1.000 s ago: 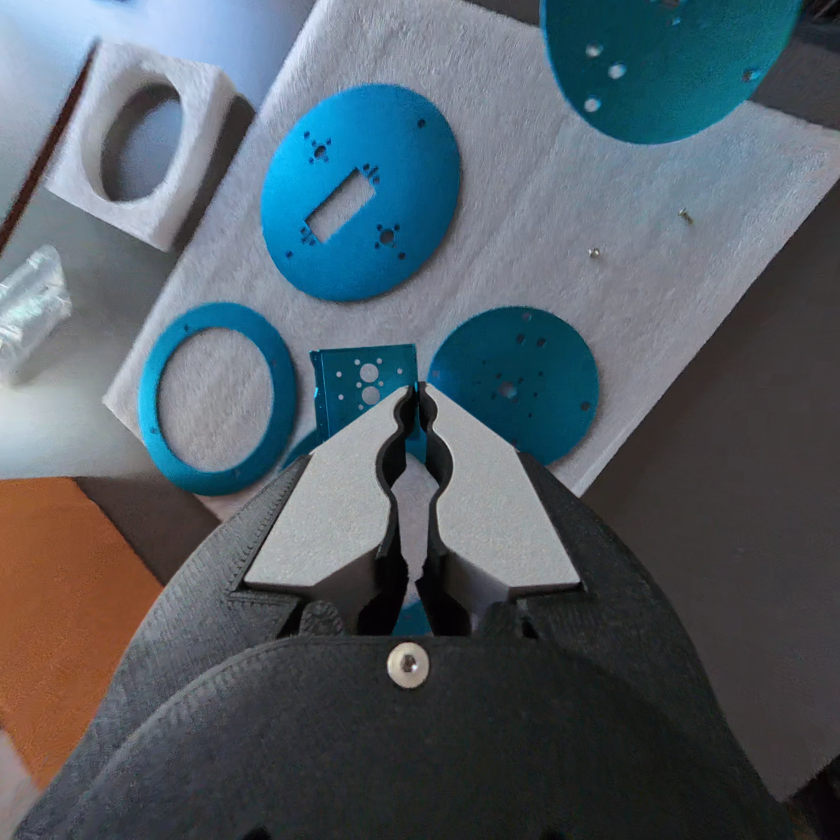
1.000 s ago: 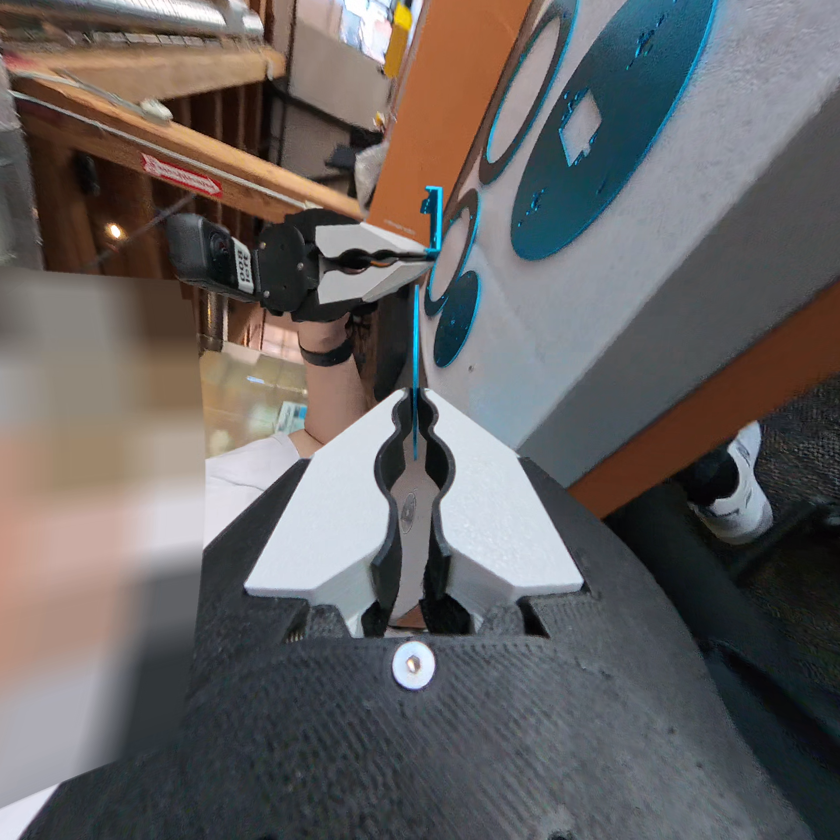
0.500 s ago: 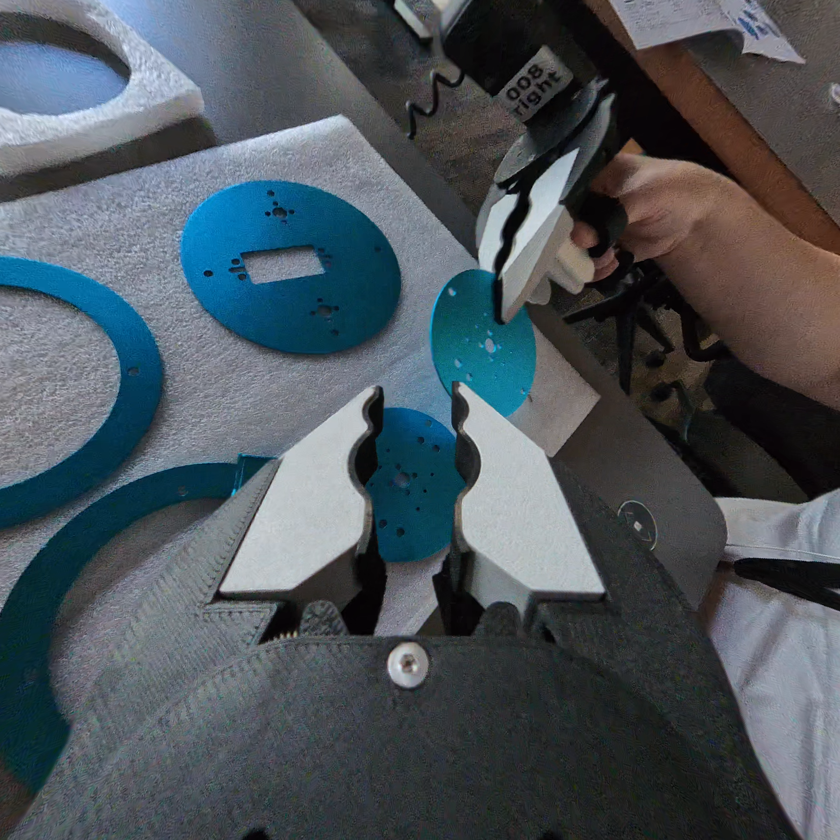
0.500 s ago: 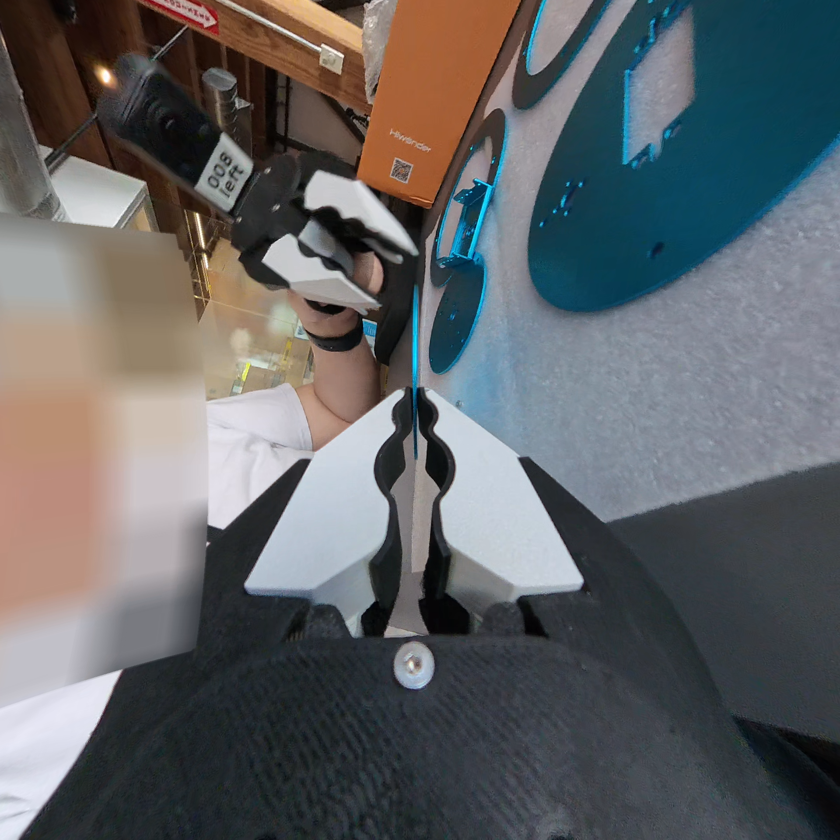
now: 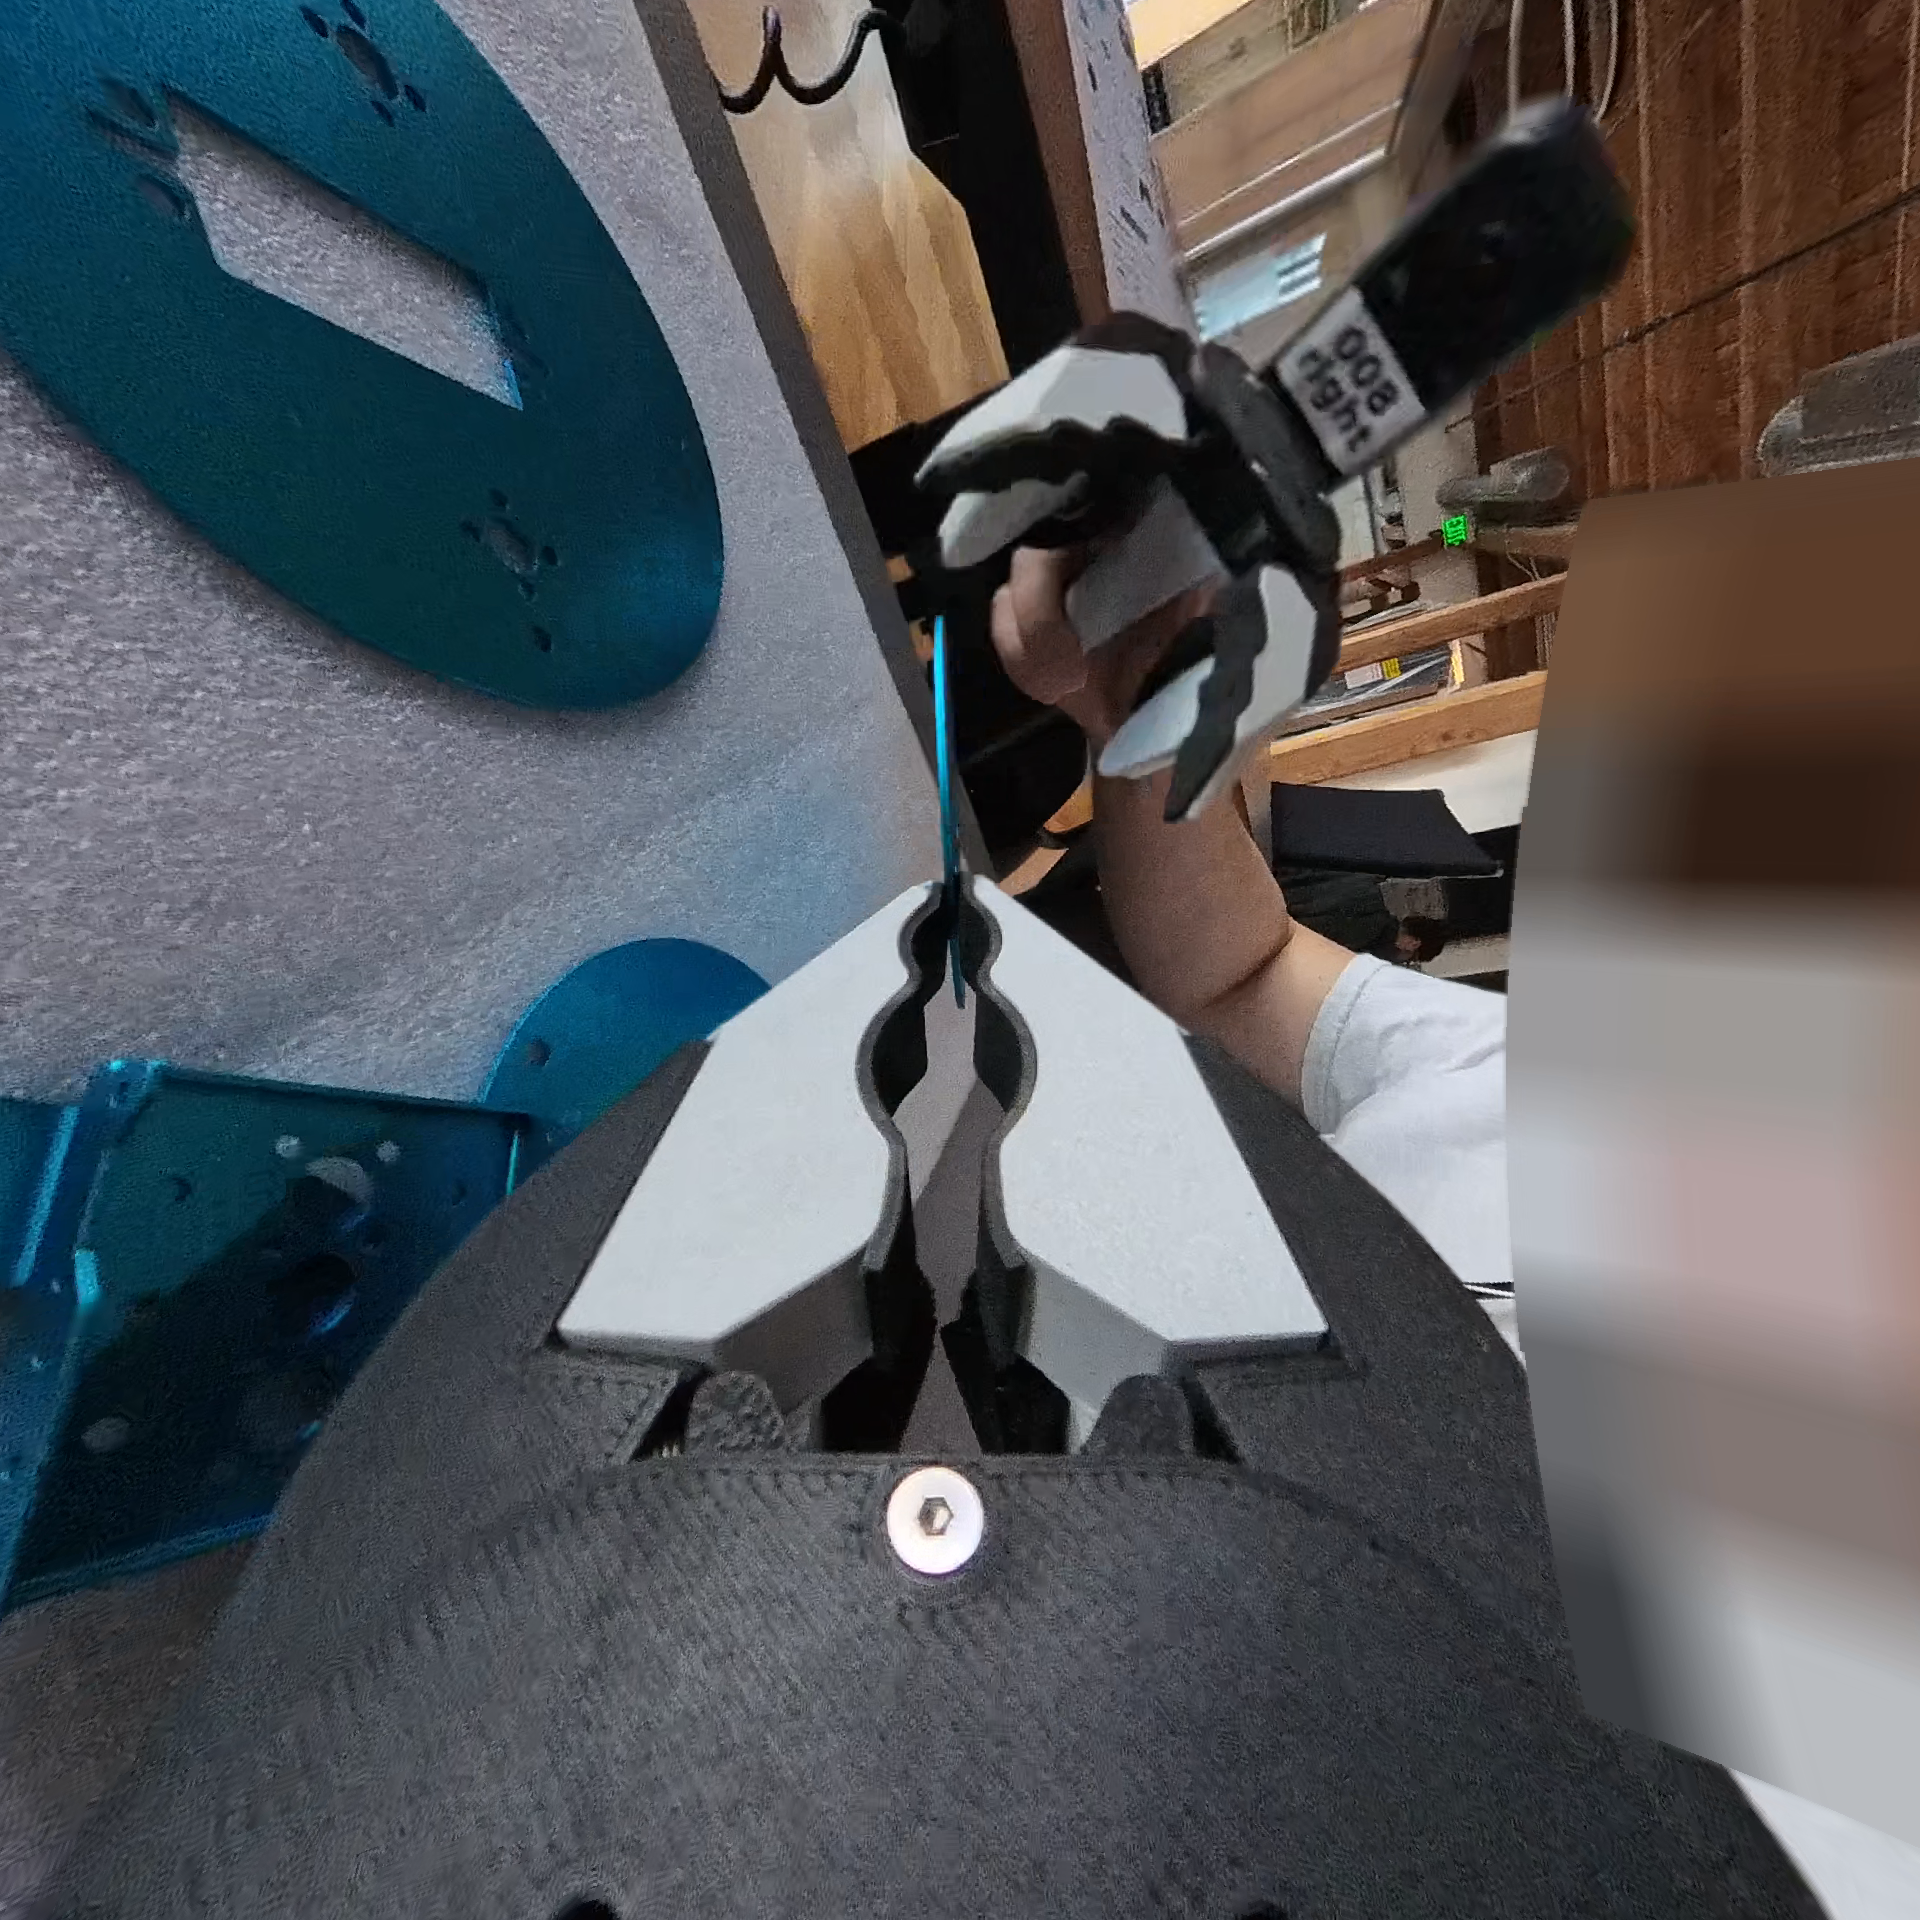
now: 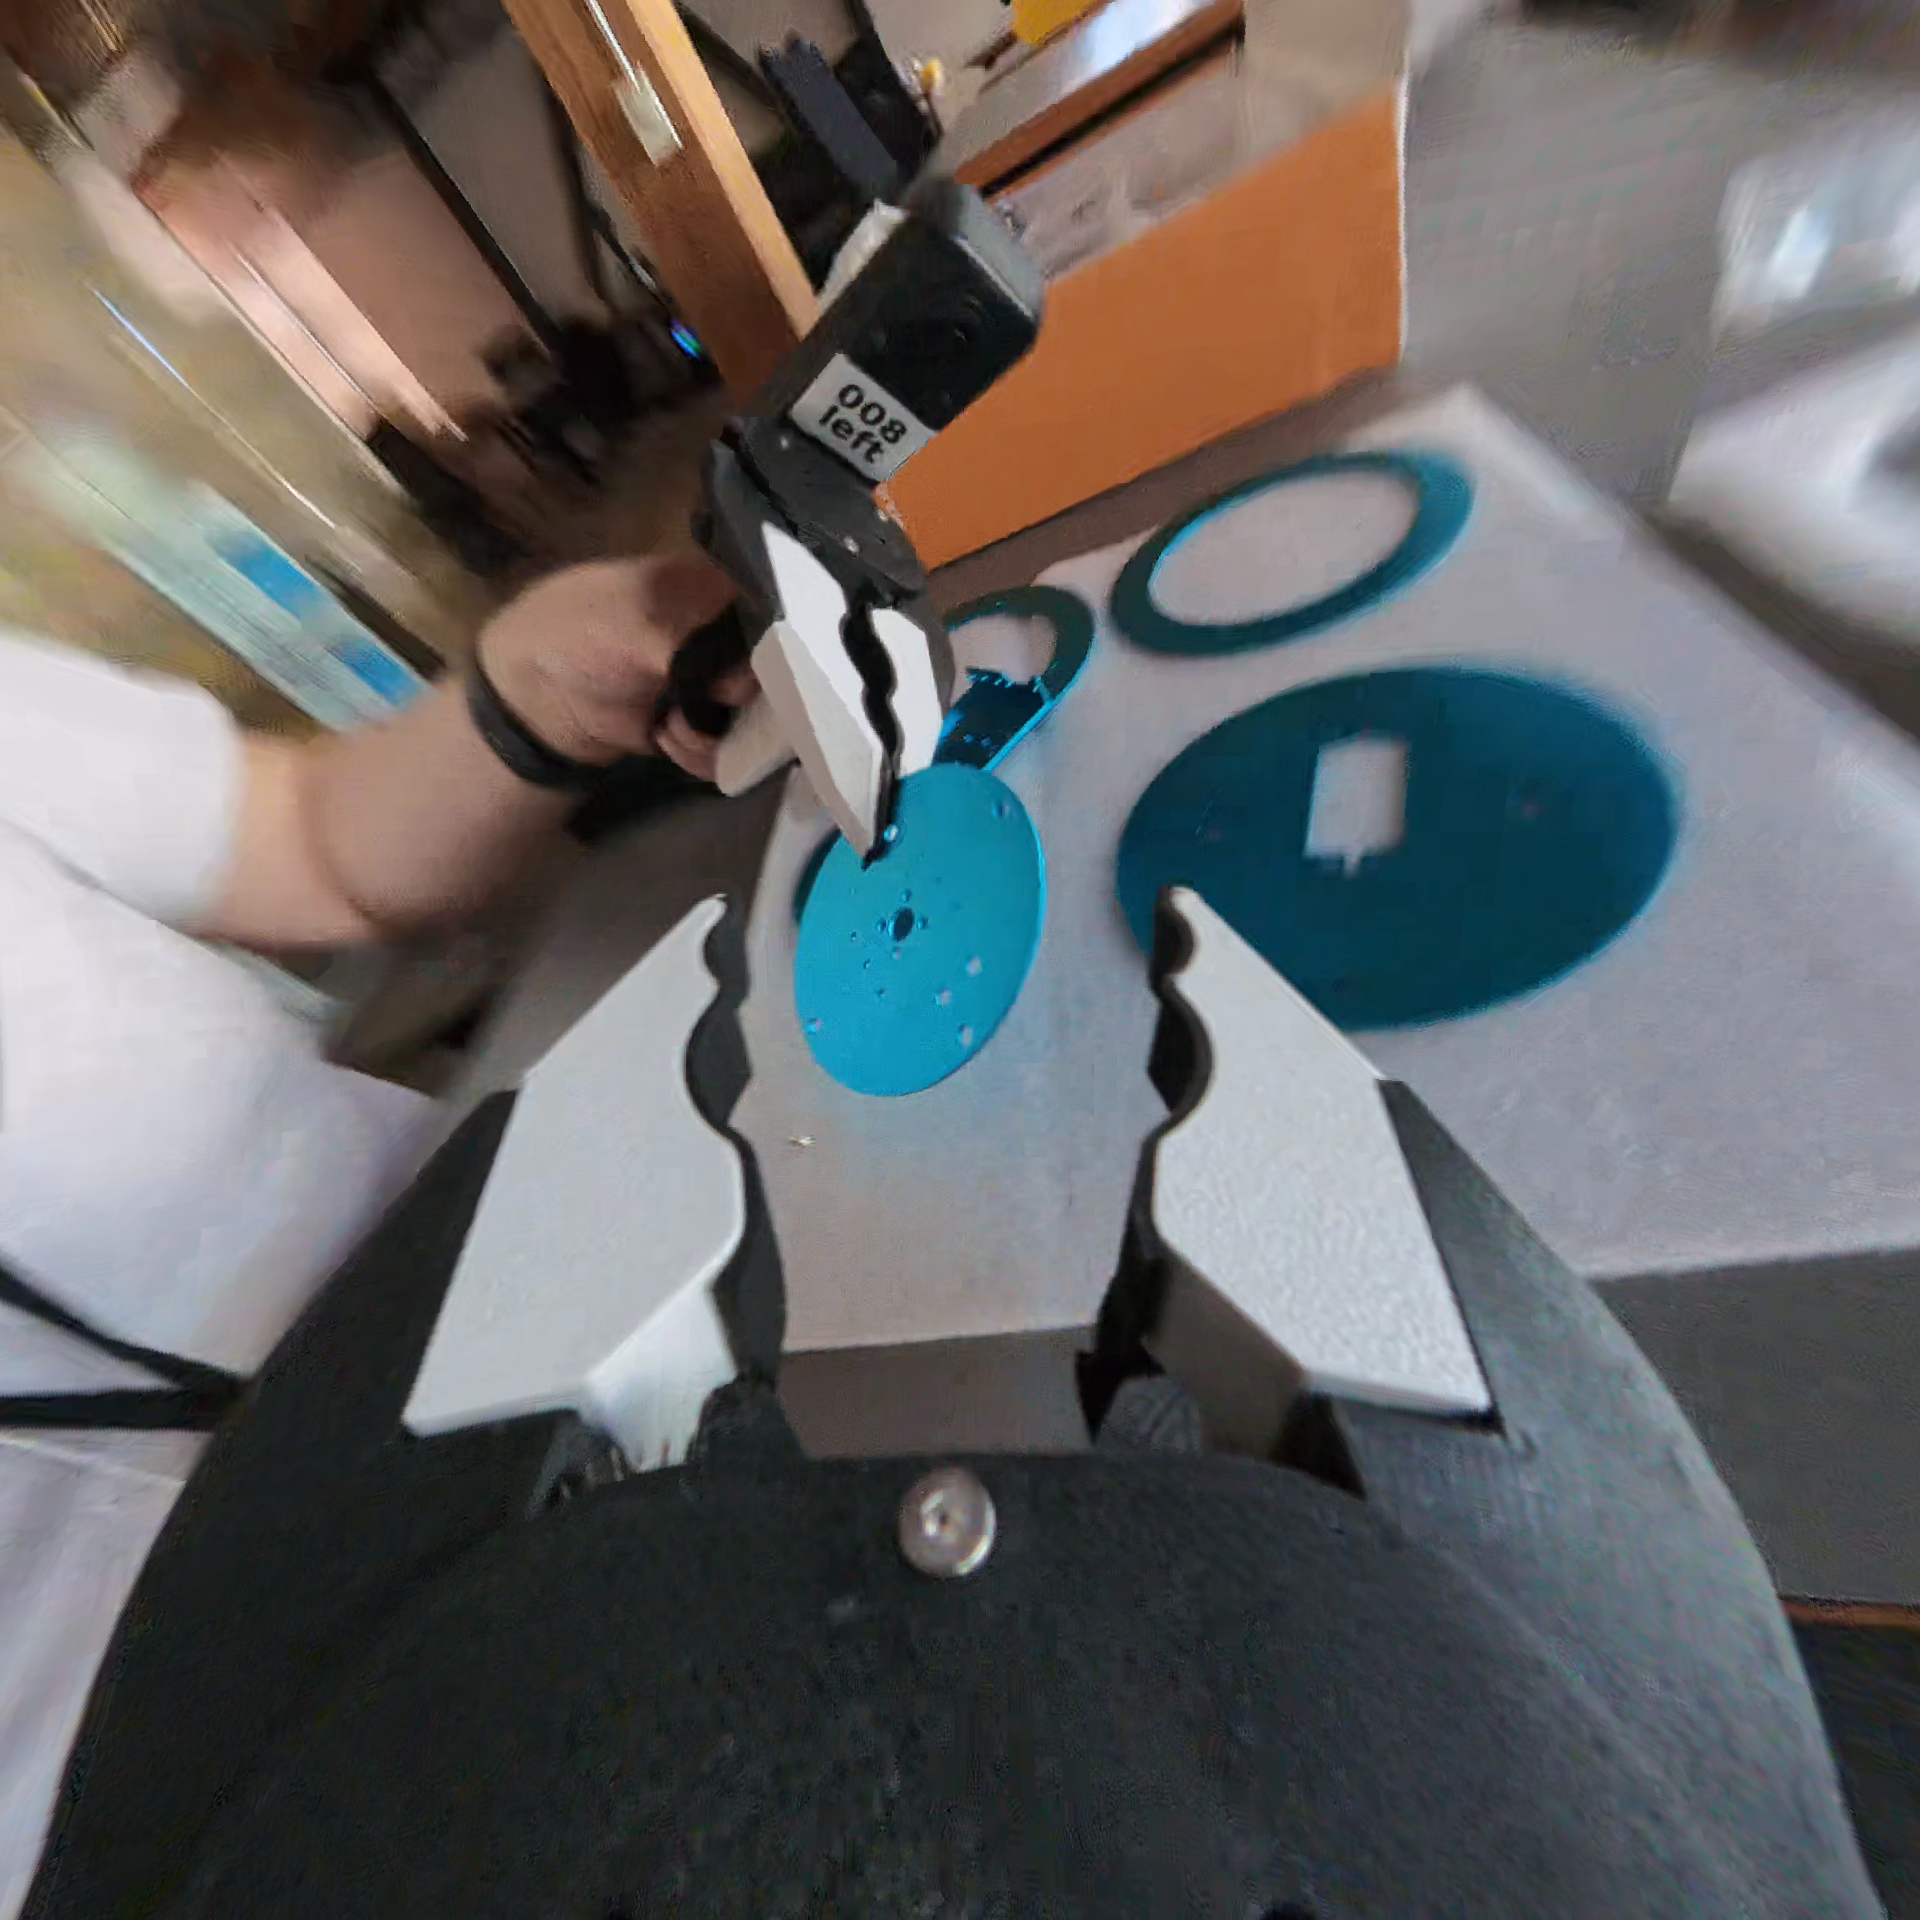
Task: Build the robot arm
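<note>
The left claw (image 5: 951,925) is clenched on the rim of a small blue disc (image 6: 920,940), pinching only a sliver of its edge. In the left wrist view the disc shows edge-on as a thin blue line running up from the tips; in the right wrist view its whole perforated face shows, hanging below the claw over the near corner of the white foam mat (image 6: 1299,1164) on the table. The right claw (image 6: 940,1023) is released, its fingers spread wide, and it sits just short of the disc without touching it.

The grip looks to me like the weak point. So little metal sits between the pads that a twist of the wrist or a bump from the other claw could let the disc pivot or slide out. If it drops, it would likely land on the mat, or glance off the corner and go over the table edge. It might also clip the second small disc (image 6: 816,883) partly hidden behind it.

Well apart on the mat lie a large blue plate with a rectangular cutout (image 6: 1403,842), a bent blue bracket (image 5: 249,1309), a small ring (image 6: 1023,644) and a bigger ring (image 6: 1288,556), with an orange box (image 6: 1174,343) beyond. The right wrist view is smeared with motion, so I cannot judge how steady either hand is.
</note>
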Tool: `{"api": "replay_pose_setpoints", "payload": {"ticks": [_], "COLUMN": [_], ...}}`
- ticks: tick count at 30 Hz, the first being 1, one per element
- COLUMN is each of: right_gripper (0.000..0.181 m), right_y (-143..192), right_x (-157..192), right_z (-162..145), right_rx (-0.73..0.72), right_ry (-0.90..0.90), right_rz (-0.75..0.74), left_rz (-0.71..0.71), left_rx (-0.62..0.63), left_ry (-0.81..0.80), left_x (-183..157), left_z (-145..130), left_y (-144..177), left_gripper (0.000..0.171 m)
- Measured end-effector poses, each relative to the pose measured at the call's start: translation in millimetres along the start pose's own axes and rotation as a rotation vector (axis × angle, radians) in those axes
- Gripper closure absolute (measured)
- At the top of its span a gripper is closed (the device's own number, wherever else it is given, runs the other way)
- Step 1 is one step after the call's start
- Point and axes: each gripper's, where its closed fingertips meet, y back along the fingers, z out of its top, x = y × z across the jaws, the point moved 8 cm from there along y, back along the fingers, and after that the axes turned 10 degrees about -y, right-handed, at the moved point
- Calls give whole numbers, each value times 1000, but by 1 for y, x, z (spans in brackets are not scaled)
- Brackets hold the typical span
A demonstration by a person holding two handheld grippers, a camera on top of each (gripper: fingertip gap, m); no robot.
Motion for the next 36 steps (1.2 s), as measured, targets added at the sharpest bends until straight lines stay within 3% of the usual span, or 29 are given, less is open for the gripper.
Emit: {"api": "replay_pose_setpoints", "payload": {"ticks": [2, 4, 7, 8, 13, 14, 17, 21, 27, 30, 36], "right_gripper": [91, 85, 92, 102, 102, 102, 103, 102, 102, 102, 102], "right_y": [-2, -16, -32, -33, -34, -34, -34, -39, -44, -43, -40], "right_x": [25, 39, 39, 37, 39, 39, 33, 29, 26, 24, 19], "right_z": [0, -8, -24, -25, -33, -34, -36, -36, -38, -36, -33], "right_rx": [19, 148, 301, 296, 286, 299, 347, 422, 447, 448, 449], "right_ry": [325, 485, 521, 519, 446, 436, 418, 358, 347, 332, 299], "right_rz": [-157, -242, -322, -349, -309, -312, -326, -314, -313, -312, -299], "left_rz": [4, -22, -31, -34, -58, -39, 86, 241, 431, 462, 427], "left_rx": [-1, -10, -12, -14, 3, 13, 26, 78, 324, 406, 401], "left_ry": [18, 46, 67, 76, 107, 94, -10, -318, -746, -811, -827], "left_x": [-2, -4, -3, -3, 0, 0, -3, -23, -26, -20, -20], "left_z": [-2, -2, -4, -6, -14, -15, -14, -12, -23, -25, -20], "left_y": [0, -1, 0, 1, 2, 2, 10, 17, 4, -7, -15], "left_gripper": [171, 171, 171, 171, 170, 160, 137, 130, 111, 107, 107]}}
